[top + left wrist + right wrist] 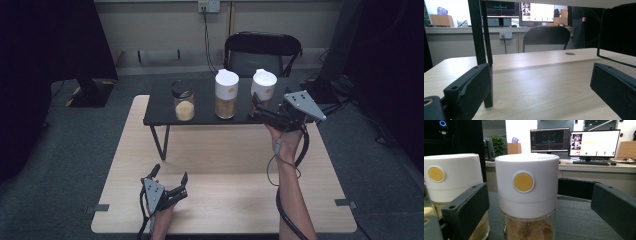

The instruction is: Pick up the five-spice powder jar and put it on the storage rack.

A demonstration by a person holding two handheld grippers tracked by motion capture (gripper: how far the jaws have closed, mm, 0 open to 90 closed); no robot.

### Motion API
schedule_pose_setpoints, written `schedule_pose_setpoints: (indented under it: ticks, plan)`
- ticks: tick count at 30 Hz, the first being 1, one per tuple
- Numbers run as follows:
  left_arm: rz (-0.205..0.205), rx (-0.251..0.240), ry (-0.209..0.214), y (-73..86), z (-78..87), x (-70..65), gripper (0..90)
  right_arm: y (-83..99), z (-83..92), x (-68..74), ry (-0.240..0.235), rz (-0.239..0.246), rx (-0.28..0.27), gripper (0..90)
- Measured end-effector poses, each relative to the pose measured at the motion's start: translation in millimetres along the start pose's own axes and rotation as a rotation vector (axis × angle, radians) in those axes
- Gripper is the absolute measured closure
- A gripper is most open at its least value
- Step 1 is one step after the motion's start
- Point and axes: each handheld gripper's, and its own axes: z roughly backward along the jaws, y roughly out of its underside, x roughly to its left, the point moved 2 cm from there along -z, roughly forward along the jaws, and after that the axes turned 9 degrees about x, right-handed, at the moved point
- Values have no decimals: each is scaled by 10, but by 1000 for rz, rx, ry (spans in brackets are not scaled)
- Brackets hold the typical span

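- While the right gripper (256, 106) reaches onto the low black shelf (160, 107), its jaws stand wide apart on either side of the right-hand white-lidded glass jar of brown powder (526, 202), gripping nothing
- That jar stands upright on the shelf, at the right end of a row with a second white-lidded jar (226, 94) and a black-rimmed lidless jar of yellow grains (183, 101)
- Judged progress: approach complete; closing, lifting and placement remain
- Left gripper (170, 182) rests on the light wooden table (225, 200), jaws spread, empty

high view looks down over the table (225, 165); gripper views sit low, facing the chair (546, 37).
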Motion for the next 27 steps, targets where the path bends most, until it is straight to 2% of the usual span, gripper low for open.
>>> schedule_pose_setpoints:
  ticks: [9,13,27]
  plan:
    - [-2,0,0,0,0,1,30,14,69,-36,3,-4,-8,8]
    - [-2,0,1,0,1,1,30,56,128,-13,18,13,-21,8]
    - [-2,0,1,0,1,1,30,62,288,-14,-1,-3,-53,6]
